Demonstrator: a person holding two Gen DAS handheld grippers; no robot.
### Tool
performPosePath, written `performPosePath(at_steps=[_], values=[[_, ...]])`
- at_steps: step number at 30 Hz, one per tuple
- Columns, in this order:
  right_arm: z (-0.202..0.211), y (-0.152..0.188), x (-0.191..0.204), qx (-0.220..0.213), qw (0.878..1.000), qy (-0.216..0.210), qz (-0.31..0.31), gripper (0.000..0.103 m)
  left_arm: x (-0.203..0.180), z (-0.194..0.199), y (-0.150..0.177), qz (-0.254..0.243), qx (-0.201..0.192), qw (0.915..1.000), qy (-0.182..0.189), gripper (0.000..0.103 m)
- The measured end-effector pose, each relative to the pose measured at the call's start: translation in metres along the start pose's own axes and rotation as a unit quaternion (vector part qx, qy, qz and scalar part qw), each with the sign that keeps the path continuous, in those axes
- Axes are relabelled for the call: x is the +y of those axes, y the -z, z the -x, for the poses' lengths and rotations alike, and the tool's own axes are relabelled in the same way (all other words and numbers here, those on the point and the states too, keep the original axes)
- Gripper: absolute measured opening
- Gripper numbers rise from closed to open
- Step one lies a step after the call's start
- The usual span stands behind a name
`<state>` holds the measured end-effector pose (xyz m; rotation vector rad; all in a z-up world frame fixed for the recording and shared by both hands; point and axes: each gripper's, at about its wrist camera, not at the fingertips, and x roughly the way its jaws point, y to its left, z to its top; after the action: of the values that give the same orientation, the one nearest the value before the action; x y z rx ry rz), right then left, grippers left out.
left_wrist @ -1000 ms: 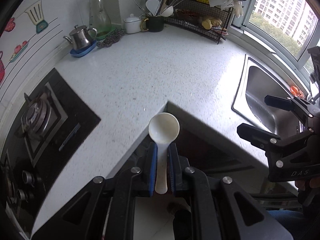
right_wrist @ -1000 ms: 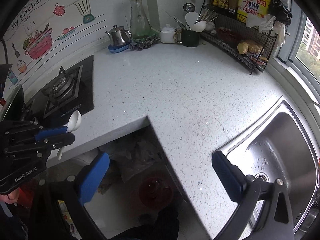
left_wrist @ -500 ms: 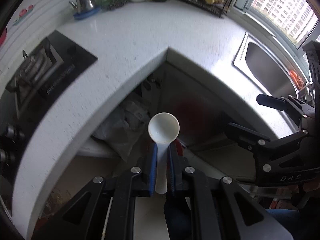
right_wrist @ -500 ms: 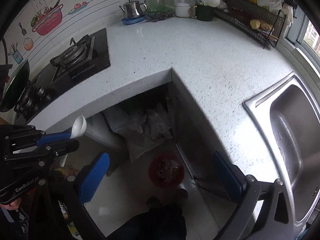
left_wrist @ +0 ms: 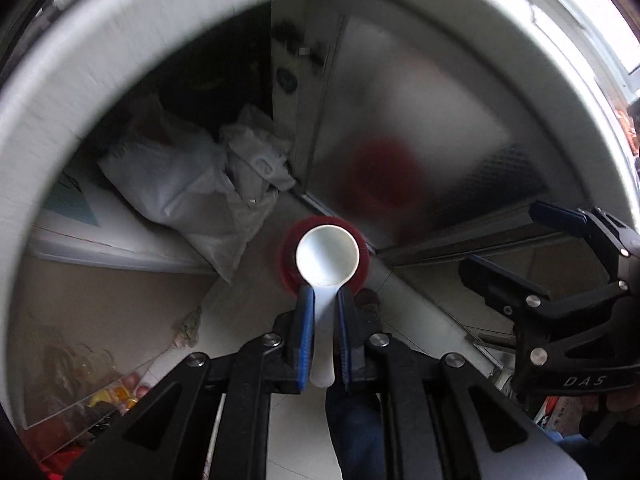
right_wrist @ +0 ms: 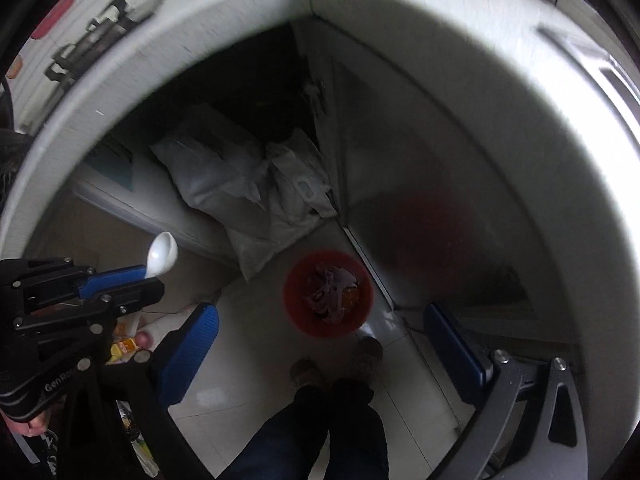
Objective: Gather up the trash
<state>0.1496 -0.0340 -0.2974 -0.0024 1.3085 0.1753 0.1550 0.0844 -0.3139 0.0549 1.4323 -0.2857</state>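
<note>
My left gripper (left_wrist: 324, 294) is shut on the handle of a white plastic spoon (left_wrist: 327, 256), pointing almost straight down. The spoon's bowl hangs directly over a red trash bin (left_wrist: 285, 264) on the floor. In the right wrist view the bin (right_wrist: 294, 316) holds purple and orange scraps. There the left gripper (right_wrist: 146, 280) with the spoon (right_wrist: 162, 254) sits to the bin's left. My right gripper (right_wrist: 324, 344) is open with nothing between its blue pads. It shows in the left wrist view as the right gripper (left_wrist: 516, 240).
The white counter edge (left_wrist: 120, 40) curves overhead. White plastic bags (left_wrist: 188, 184) lie under the counter beside a metal cabinet door (left_wrist: 420, 128). A person's legs and shoes (right_wrist: 336, 364) stand just before the bin. Packets and clutter (right_wrist: 128, 344) lie on the floor at left.
Both grippers have dropped from above the counter to below its edge, toward the floor. The red bin now looms larger under the spoon. The left grip is unchanged.
</note>
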Motion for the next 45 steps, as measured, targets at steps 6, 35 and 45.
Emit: performPosePath(at_steps=[6,35,45], values=[[-0.057,0.012,-0.020,0.021,0.999,0.018,-0.028,0.102,0.003,-0.067,0.001,0.001,0.015,0.9998,0.012,0.011],[-0.010,0.002,-0.017,0.011,1.000,-0.004,0.007,0.102,0.012,0.013,0.012,0.046,-0.036,0.9983,0.001,0.083],[0.157,0.010,0.014,-0.102,0.995,0.013,-0.005,0.102,-0.018,0.170,0.036,-0.016,-0.143,0.9892,-0.031,0.096]])
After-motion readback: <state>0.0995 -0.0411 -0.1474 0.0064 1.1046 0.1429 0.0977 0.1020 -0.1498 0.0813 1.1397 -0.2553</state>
